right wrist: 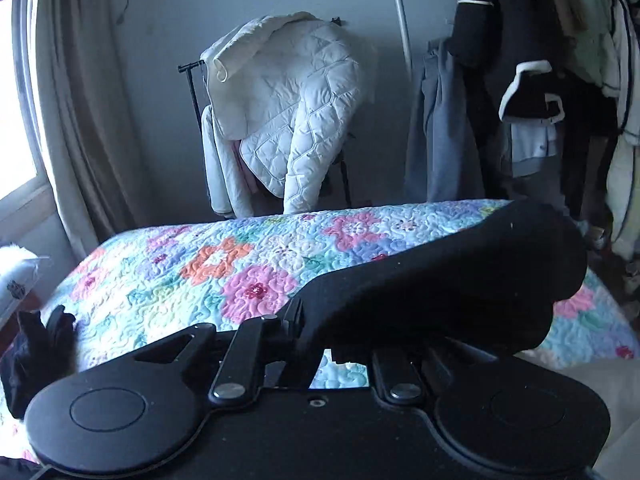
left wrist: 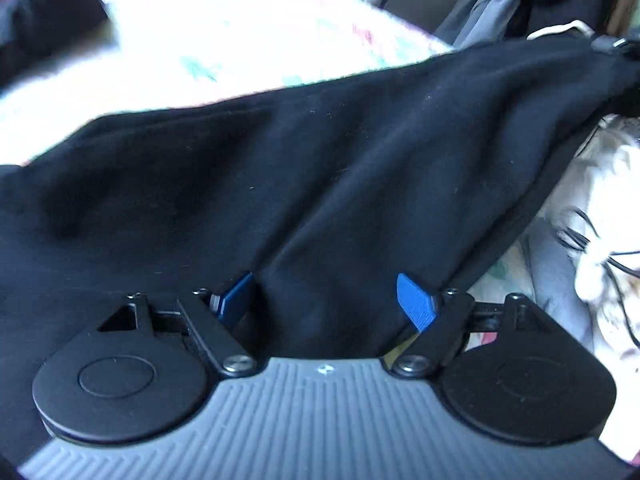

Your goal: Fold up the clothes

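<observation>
Ahead, black garment [right wrist: 440, 280] edge pinched in right gripper [right wrist: 320, 332], bare quilt [right wrist: 180, 280] beyond

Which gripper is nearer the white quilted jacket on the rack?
Right, as far as the views show. The right gripper, shut on the black garment, faces the white quilted jacket across the bed. The left gripper, open, is over the garment.

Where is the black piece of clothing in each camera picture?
Left wrist view: the black garment fills the middle, stretching from the left edge up to the top right corner.
Right wrist view: it sits at lower right, bunched in front of the tongs.
Shared landmark: the flowery quilt, seen washed-out at upper left in the left wrist view.
</observation>
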Motion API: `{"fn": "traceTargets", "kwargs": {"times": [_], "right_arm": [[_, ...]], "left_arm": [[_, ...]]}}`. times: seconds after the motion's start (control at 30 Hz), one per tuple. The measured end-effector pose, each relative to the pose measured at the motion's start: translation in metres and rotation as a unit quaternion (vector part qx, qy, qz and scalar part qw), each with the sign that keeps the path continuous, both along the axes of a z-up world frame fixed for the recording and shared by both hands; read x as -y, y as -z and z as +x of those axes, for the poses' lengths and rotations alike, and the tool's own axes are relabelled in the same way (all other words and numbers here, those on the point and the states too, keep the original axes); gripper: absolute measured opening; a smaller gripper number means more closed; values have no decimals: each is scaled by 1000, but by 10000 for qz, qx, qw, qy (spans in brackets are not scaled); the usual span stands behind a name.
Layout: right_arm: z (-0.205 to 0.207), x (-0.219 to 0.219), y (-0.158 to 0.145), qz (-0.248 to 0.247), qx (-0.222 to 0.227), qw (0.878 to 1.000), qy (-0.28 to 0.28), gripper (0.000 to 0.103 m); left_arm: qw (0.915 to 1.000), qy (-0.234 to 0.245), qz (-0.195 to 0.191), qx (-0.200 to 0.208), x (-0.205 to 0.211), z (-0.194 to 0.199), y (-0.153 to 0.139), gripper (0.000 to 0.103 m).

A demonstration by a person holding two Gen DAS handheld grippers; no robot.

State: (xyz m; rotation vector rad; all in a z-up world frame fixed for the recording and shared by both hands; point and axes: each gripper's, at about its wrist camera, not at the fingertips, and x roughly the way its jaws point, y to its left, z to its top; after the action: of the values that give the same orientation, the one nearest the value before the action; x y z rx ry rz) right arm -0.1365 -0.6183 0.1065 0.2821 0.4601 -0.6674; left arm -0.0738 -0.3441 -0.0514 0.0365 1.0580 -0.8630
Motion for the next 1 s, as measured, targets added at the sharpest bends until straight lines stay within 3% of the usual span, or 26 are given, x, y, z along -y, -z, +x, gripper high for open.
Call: {"fn": "traceTargets", "kwargs": {"times": [0.13, 0.23, 0.3, 0.4, 0.53, 0.57, 0.63, 0.7, 0.87, 0.93, 1.0], "right_arm": [[31, -52, -4, -433, -269, 9943, -938, 20], [59, -120, 10, -889, -343, 9765, -1933, 21], [79, -173, 27, -1282, -450, 9557, -2613, 21], [111, -252, 69, -1222, -632, 9262, -3511, 21], [137, -368, 157, -2185, -1378, 8575, -4449, 24], [138, -387, 178, -2252, -1471, 8454, -4614, 28], [135, -400, 206, -1796, -1378, 8442, -4859, 27], [130, -395, 222, -1449, -1398, 8534, -4807, 27], [97, -384, 209, -1607, -1165, 8517, -4851, 31], [80, -384, 205, -1847, -1123, 8441, -4906, 37], [67, -390, 205, -2312, -1193, 8246, -5023, 47]], "left_arm": [[9981, 57, -576, -198, -28, 5, -31, 77], [9988, -275, -351, 181, -79, 9, -59, 77], [9965, -567, -27, 609, -118, 12, -73, 78], [9898, -1150, 191, 817, -181, 18, -76, 79], [9824, -1795, -401, 327, -253, 29, -53, 79], [9815, -1844, -480, 196, -264, 31, -45, 79], [9782, -1972, -642, 53, -285, 33, -35, 79], [9733, -2099, -921, -88, -297, 38, -29, 79], [9715, -2086, -1092, -284, -296, 41, -11, 80], [9699, -2112, -1141, -406, -295, 42, -5, 80], [9685, -2161, -1152, -453, -294, 46, 0, 80]]}}
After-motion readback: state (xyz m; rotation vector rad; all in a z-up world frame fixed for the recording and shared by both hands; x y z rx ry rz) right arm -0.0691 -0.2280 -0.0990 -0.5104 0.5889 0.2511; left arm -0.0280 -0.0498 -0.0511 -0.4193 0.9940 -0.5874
